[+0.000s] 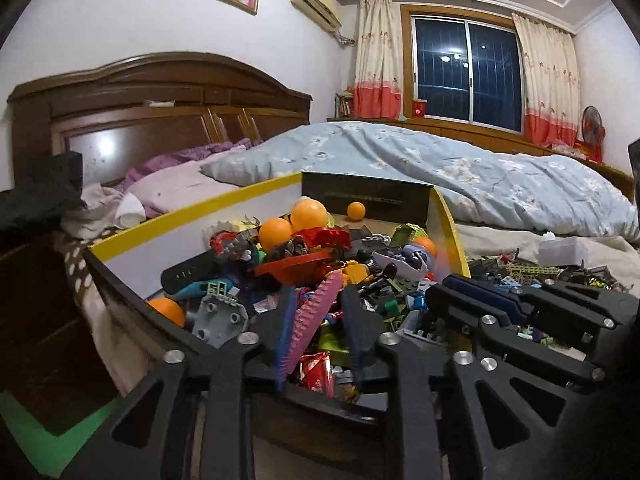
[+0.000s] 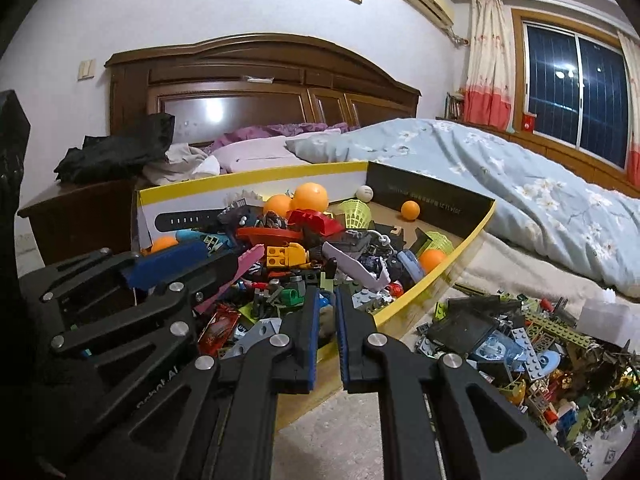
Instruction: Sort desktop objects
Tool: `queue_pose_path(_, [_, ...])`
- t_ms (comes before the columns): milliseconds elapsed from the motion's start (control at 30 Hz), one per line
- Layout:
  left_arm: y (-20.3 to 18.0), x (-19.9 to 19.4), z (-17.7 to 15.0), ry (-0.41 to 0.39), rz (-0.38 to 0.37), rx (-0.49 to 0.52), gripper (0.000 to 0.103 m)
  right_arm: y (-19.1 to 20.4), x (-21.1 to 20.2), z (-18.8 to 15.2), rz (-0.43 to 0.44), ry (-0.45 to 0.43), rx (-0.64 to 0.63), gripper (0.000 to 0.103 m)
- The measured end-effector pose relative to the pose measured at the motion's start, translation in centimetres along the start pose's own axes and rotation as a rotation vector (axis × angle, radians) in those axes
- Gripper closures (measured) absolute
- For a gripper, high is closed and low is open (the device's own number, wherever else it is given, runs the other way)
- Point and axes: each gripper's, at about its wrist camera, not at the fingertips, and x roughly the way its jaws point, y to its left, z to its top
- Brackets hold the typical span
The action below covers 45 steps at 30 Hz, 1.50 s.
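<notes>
Toys fill my view from both wrists: a shallow cardboard box with yellow-edged white walls sits on the bed, heaped with mixed plastic bricks, orange table-tennis balls and a red plastic boat-shaped piece; my left gripper is clamped on a long pink toothed plastic strip, which runs up between the two blue-padded fingers and tilts out over the pile; in the right wrist view the same pink strip slants from that gripper across the near left part of the box; my right gripper hovers over the box's near yellow rim with its jaws nearly together, a narrow gap between the pads and nothing between them that I can see; a second loose heap of grey, blue and green building bricks lies on the beige sheet just right of the box; behind it a pale blue flowered quilt covers the bed, and a dark wooden headboard stands against the white wall.
</notes>
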Motion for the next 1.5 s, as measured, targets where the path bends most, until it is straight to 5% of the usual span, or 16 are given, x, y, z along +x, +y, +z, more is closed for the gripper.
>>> queue_pose_path(133, [0.1, -0.4, 0.1, 0.018, 0.041, 0.000, 0.071, 0.1, -0.2, -0.1, -0.010, -0.011, 0.008, 0.088])
queue_pose_path(300, [-0.4, -0.8, -0.1, 0.000, 0.107, 0.036, 0.070, 0.2, -1.6, -0.7, -0.142, -0.037, 0.033, 0.061])
queue_pose_path(433, [-1.7, -1.5, -0.4, 0.036, 0.076, 0.062, 0.068, -0.8, -4.4, -2.2, -0.203, -0.082, 0.039, 0.037])
queue_pose_path(567, [-3.0, -3.5, -0.3, 0.004, 0.023, 0.032, 0.062, -3.2, -6.7, -2.9, -0.218, -0.077, 0.131, 0.026])
queue_pose_path(867, [-7.8, -6.1, -1.5, -0.001, -0.090, 0.059, 0.053, -7.1, -11.7, -6.3, -0.242, -0.113, 0.228, 0.024])
queue_pose_path(1233, [-18.4, -8.0, -7.0, -0.004, -0.236, 0.370, 0.046, -13.8, -14.1, -12.7, -0.431, 0.100, 0.335, 0.024])
queue_pose_path(1400, [-19.7, -5.8, -5.4, 0.064, -0.270, 0.320, 0.042, -15.3, -15.0, -14.0, -0.607, 0.132, 0.332, 0.024])
queue_pose_path(1500, [-20.4, -2.0, -4.8, 0.241, -0.361, 0.263, 0.038, -16.4, -14.6, -14.5, -0.624, 0.157, 0.360, 0.021])
